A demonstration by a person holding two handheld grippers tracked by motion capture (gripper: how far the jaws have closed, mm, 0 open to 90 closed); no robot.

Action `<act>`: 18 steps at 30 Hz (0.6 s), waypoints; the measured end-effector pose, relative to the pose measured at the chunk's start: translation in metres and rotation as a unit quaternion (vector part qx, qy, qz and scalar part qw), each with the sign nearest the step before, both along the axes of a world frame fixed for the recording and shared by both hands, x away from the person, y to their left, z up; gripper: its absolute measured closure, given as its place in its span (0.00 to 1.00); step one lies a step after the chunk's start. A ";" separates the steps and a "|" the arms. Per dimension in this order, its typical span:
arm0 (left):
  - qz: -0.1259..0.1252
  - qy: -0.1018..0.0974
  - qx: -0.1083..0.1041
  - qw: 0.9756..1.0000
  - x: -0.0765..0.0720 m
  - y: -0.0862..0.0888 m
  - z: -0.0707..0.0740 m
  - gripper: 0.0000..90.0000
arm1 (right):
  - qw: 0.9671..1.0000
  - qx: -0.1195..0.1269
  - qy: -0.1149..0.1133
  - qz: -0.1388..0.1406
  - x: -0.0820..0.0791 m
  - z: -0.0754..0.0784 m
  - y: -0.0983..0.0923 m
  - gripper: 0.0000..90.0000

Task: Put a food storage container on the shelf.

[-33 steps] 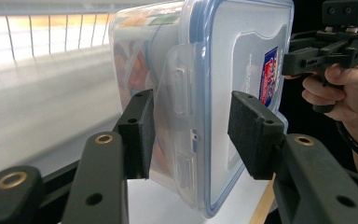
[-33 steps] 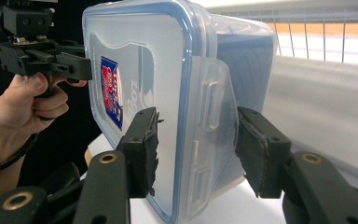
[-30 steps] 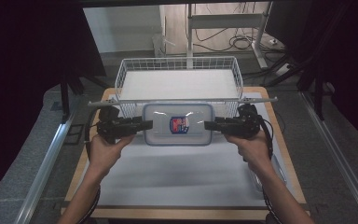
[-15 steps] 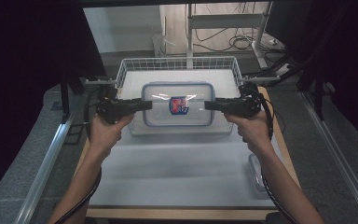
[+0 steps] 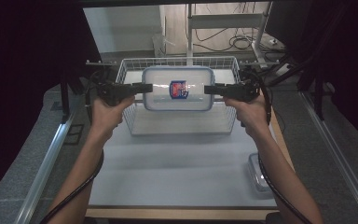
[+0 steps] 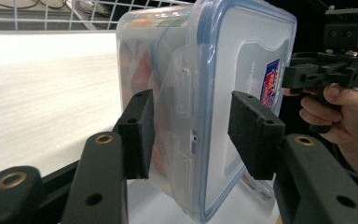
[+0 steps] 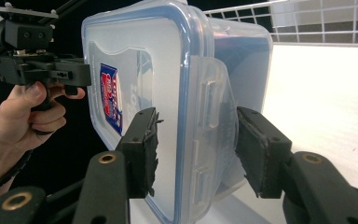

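Note:
A clear plastic container (image 5: 178,88) with a blue-sealed lid and a red and blue label hangs level above the white wire basket (image 5: 182,59). My left gripper (image 5: 148,87) is shut on its left short end and my right gripper (image 5: 207,88) on its right short end. In the left gripper view the container (image 6: 242,56) stands on edge between the pads, and my left gripper (image 6: 193,135) clamps its base and lid by the side latch. The right gripper view has the container (image 7: 140,70) clamped the same way by my right gripper (image 7: 200,149).
The basket stands at the far end of the white table mat (image 5: 177,163). A second small clear container (image 5: 260,172) lies near the table's right front edge. Metal rails run along both sides of the table.
Both grippers have carried the container up and away from the person, from over the table mat to above the basket. The grip on both ends is unchanged.

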State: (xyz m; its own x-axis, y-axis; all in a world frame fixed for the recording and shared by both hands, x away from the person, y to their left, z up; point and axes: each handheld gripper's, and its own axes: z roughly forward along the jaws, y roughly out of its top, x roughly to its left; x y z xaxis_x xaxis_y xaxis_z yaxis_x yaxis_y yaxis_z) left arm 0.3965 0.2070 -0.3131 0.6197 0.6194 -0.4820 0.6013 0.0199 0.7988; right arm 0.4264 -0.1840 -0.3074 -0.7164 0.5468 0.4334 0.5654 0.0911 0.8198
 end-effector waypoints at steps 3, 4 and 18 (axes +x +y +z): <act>0.003 0.002 -0.002 1.000 0.006 0.000 0.001 0.58 | 1.000 -0.002 0.001 -0.003 0.007 0.002 0.001 0.55; 0.003 0.001 -0.002 1.000 0.007 0.000 0.002 0.58 | 1.000 -0.003 0.003 -0.005 0.009 0.003 0.001 0.55; 0.017 0.011 -0.014 1.000 0.030 0.004 0.007 0.58 | 1.000 0.001 0.015 -0.015 0.035 0.013 0.008 0.54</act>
State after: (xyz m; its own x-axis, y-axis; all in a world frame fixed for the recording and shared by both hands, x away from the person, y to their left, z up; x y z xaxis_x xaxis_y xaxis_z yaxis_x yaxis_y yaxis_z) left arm 0.4266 0.2114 -0.3057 0.5879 0.6263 -0.5120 0.6167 0.0627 0.7847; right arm 0.4611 -0.1761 -0.2946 -0.6871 0.5662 0.4553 0.5914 0.0719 0.8032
